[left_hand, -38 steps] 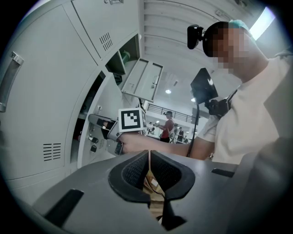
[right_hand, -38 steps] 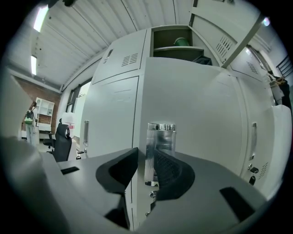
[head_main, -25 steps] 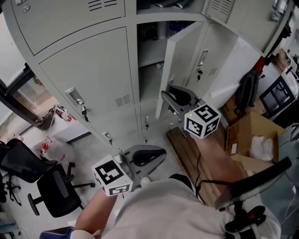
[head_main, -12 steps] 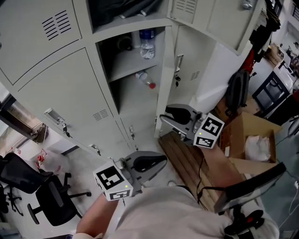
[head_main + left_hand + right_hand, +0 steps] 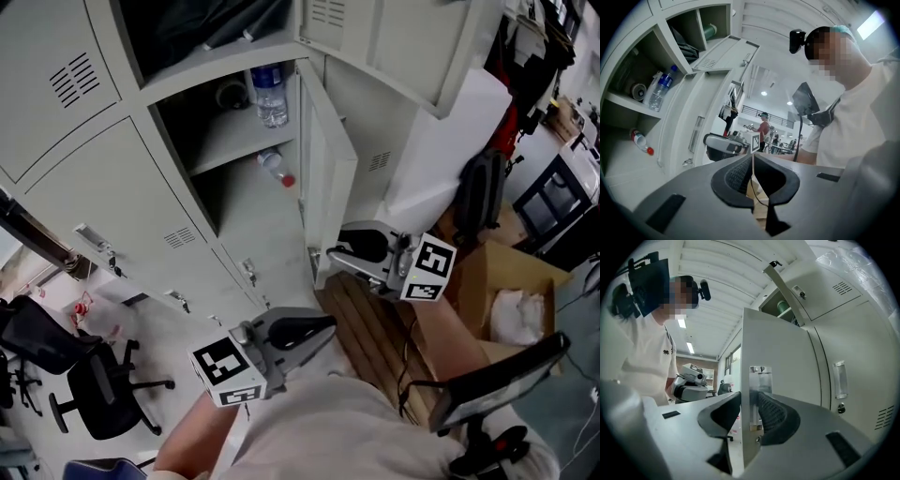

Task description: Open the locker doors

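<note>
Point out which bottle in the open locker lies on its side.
The red-capped bottle below the shelf; the blue-labelled bottle on the shelf stands upright.

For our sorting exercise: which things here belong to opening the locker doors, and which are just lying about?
Job in hand: open locker door, clamped in the right claw; closed locker door; left claw, shut and empty.
Lying about: upright water bottle, fallen bottle, office chair, cardboard box, black bag.
</note>
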`<move>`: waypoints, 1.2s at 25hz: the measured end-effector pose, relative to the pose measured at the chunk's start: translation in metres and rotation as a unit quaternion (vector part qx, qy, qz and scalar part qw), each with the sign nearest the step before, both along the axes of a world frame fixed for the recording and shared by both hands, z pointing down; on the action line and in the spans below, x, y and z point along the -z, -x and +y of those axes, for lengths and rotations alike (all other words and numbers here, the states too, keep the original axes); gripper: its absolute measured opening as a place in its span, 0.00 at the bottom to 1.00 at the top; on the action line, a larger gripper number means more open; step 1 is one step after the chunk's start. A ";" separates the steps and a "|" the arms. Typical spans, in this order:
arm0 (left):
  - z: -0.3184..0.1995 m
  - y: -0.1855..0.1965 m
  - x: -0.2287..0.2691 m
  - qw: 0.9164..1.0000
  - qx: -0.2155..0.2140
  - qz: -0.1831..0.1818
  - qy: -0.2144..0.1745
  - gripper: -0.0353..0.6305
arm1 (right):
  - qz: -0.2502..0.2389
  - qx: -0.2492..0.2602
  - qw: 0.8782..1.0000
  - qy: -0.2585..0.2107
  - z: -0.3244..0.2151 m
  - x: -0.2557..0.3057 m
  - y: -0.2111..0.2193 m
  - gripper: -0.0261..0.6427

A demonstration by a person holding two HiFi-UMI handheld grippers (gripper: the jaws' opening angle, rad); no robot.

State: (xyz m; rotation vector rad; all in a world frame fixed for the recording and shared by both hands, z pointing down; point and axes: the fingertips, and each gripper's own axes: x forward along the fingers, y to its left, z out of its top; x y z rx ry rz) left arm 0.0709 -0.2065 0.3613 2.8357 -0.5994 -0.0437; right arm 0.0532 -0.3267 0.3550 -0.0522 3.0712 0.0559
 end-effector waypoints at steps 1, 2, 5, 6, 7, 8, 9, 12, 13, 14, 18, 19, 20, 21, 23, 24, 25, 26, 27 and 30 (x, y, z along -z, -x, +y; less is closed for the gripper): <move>-0.002 -0.005 0.000 1.000 0.005 -0.001 0.001 0.07 | -0.001 0.004 1.000 0.000 -0.001 0.000 -0.006 0.19; -0.003 -0.010 -0.001 1.000 0.010 -0.002 0.001 0.07 | -0.003 0.006 1.000 0.000 -0.003 0.000 -0.012 0.19; -0.009 -0.023 -0.001 1.000 0.023 -0.003 0.002 0.07 | -0.008 0.007 1.000 -0.001 -0.009 -0.001 -0.028 0.19; -0.011 -0.028 -0.001 1.000 0.027 -0.004 0.001 0.07 | -0.010 0.006 1.000 -0.001 -0.011 -0.001 -0.034 0.19; -0.013 -0.034 -0.001 1.000 0.031 -0.005 0.001 0.07 | -0.011 0.005 1.000 -0.001 -0.014 -0.001 -0.040 0.19; -0.014 -0.039 -0.001 0.999 0.035 -0.006 0.000 0.07 | -0.013 0.004 1.000 0.000 -0.016 -0.001 -0.047 0.19; -0.015 -0.043 -0.001 0.999 0.038 -0.006 0.000 0.07 | -0.015 0.003 1.000 0.001 -0.019 -0.001 -0.053 0.19; -0.017 -0.056 -0.001 0.999 0.050 -0.007 0.001 0.07 | -0.022 -0.004 1.000 0.005 -0.028 -0.001 -0.073 0.18; -0.017 -0.060 -0.001 0.999 0.053 -0.007 0.001 0.07 | -0.023 -0.007 1.000 0.007 -0.031 -0.002 -0.078 0.18; -0.017 -0.063 -0.001 0.998 0.056 -0.008 0.002 0.07 | -0.024 -0.008 1.000 0.008 -0.034 -0.002 -0.083 0.17; -0.015 -0.076 -0.002 0.998 0.067 -0.015 0.005 0.07 | -0.021 -0.015 1.000 -0.001 -0.041 -0.002 -0.093 0.16; -0.015 -0.079 -0.002 0.997 0.070 -0.016 0.005 0.07 | -0.021 -0.016 1.000 -0.001 -0.042 -0.002 -0.095 0.16; -0.014 -0.081 -0.002 0.997 0.072 -0.017 0.005 0.07 | -0.022 -0.016 1.000 0.000 -0.043 -0.002 -0.096 0.16; -0.013 -0.083 -0.001 0.997 0.075 -0.019 0.006 0.07 | -0.023 -0.016 1.000 0.001 -0.043 -0.002 -0.097 0.16; -0.012 -0.086 -0.001 0.996 0.082 -0.021 0.007 0.07 | -0.023 -0.016 1.000 0.000 -0.044 -0.002 -0.098 0.16; -0.011 -0.087 -0.001 0.996 0.086 -0.023 0.008 0.07 | -0.023 -0.017 1.000 -0.002 -0.044 -0.001 -0.098 0.15; -0.010 -0.087 -0.001 0.996 0.090 -0.024 0.009 0.07 | -0.022 -0.017 1.000 -0.004 -0.044 -0.001 -0.099 0.15; -0.009 -0.088 -0.001 0.995 0.095 -0.025 0.010 0.07 | -0.021 -0.019 1.000 -0.006 -0.044 -0.001 -0.100 0.15; -0.008 -0.087 -0.002 0.995 0.099 -0.026 0.011 0.07 | -0.020 -0.023 1.000 -0.007 -0.045 -0.001 -0.101 0.15; -0.004 -0.081 -0.003 0.993 0.112 -0.030 0.015 0.07 | -0.010 -0.048 0.999 -0.022 -0.046 0.000 -0.104 0.15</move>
